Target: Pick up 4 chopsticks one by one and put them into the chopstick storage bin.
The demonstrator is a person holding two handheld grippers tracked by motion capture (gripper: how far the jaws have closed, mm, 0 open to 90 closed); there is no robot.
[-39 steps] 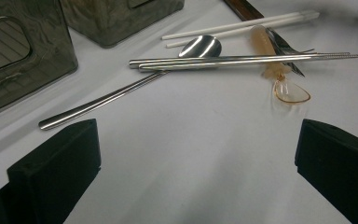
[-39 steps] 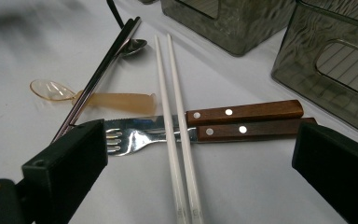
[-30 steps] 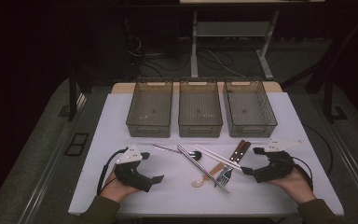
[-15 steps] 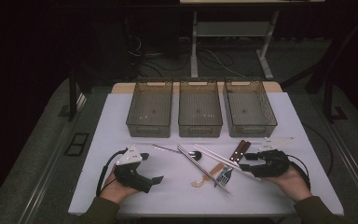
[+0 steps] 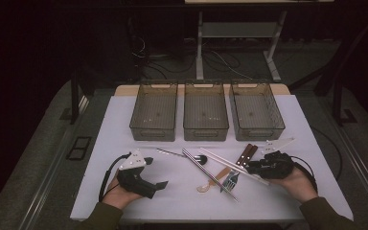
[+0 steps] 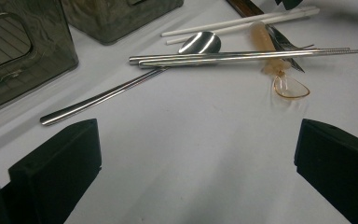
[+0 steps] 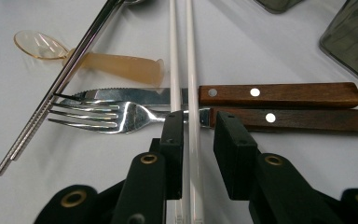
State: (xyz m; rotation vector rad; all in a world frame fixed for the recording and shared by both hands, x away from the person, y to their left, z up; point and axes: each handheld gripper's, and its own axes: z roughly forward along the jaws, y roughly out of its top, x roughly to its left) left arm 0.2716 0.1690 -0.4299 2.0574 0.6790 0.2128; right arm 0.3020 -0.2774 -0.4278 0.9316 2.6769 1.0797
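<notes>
Item, lower left of the high view: left gripper [image 5: 160,184], jaws spread wide over bare table, nothing between them; a person's hand behind it.

Item, lower right: right gripper [image 7: 198,128], jaws just been closing, now narrowed about the white chopsticks [image 7: 189,70]. One stick runs in the gap between the pads; the other lies against or under the left pad, and I cannot tell whether the pads press yet.

Item, beneath the sticks, mid-frame in the right gripper view: fork [image 7: 102,114] and knife [image 7: 279,94], wooden handles side by side, the sticks crossing over both.

Item, left of these: amber spoon [image 7: 93,59], with the steel chopsticks [image 7: 60,84] laid slantwise across it.

Item, upper middle of the high view: three wire baskets [image 5: 206,132], well apart from the cutlery.

Risks, judged: only one stick caught, the other rolling off; a pad tip snagging the fork's neck and dragging it up or sideways; thin round sticks twisting in a light pinch when lifted.
</notes>
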